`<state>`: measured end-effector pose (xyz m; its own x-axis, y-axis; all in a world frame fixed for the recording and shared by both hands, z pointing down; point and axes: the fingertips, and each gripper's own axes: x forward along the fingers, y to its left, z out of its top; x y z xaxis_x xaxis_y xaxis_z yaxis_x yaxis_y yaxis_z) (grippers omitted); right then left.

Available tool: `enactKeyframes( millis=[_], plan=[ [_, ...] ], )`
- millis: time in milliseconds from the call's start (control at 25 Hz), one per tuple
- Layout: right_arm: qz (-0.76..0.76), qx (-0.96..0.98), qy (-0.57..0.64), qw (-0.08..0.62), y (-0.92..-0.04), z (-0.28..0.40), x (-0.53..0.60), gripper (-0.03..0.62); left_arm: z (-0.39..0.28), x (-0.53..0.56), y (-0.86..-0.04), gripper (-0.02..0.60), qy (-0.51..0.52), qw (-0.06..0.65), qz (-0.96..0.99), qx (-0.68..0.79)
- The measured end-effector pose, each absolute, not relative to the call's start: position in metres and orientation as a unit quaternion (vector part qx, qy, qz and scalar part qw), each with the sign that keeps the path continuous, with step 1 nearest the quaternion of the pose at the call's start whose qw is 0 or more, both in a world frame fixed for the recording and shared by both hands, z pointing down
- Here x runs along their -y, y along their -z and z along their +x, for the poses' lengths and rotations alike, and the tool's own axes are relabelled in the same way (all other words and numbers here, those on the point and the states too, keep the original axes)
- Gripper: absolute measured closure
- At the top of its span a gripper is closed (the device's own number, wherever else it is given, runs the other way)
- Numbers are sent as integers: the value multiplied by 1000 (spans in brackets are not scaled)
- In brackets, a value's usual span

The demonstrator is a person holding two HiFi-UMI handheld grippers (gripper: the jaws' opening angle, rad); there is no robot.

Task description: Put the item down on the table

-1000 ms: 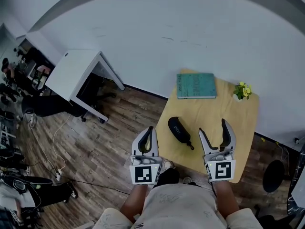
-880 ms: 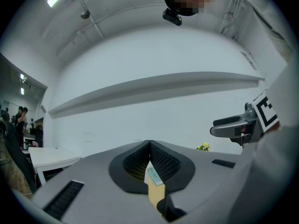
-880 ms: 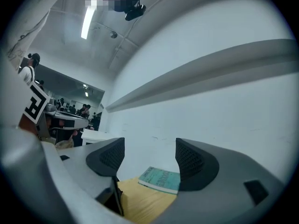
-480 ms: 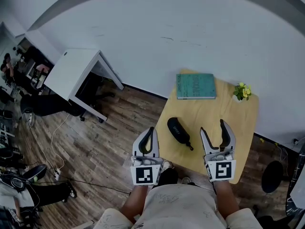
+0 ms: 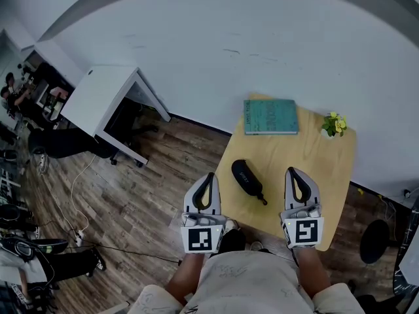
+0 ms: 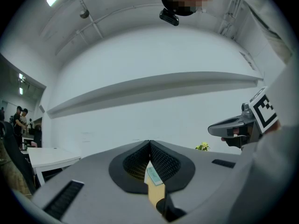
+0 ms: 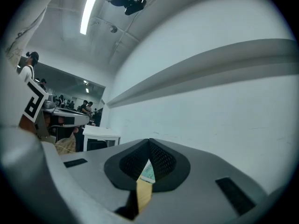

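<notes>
Head view: black case (image 5: 245, 177) lies on the table (image 5: 298, 152), and neither gripper holds it.
At the table's left edge the left gripper (image 5: 209, 176) has its jaws pressed tip to tip. The right gripper (image 5: 293, 172), near the case but apart from it, is closing fully on nothing.

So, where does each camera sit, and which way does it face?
Head view: on the person's head, facing steeply down at the wooden table; left gripper, right gripper and forearms show.
Left gripper view: on the left gripper, facing the white wall past its shut jaws; right gripper shows.
Right gripper view: on the right gripper, same wall, shut jaws; left gripper shows.
Shared: both gripper views glimpse the teal book.
</notes>
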<state>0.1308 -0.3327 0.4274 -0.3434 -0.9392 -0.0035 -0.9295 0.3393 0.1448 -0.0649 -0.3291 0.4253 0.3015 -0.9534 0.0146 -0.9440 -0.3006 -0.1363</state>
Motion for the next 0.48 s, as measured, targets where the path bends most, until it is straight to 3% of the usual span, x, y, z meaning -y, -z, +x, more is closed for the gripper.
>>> enactKeyframes(
  millis=[480],
  plan=[
    [569,819,64,38,-422,128,338,579,-69,332,-424,574,46,57,-804,-591]
  ],
)
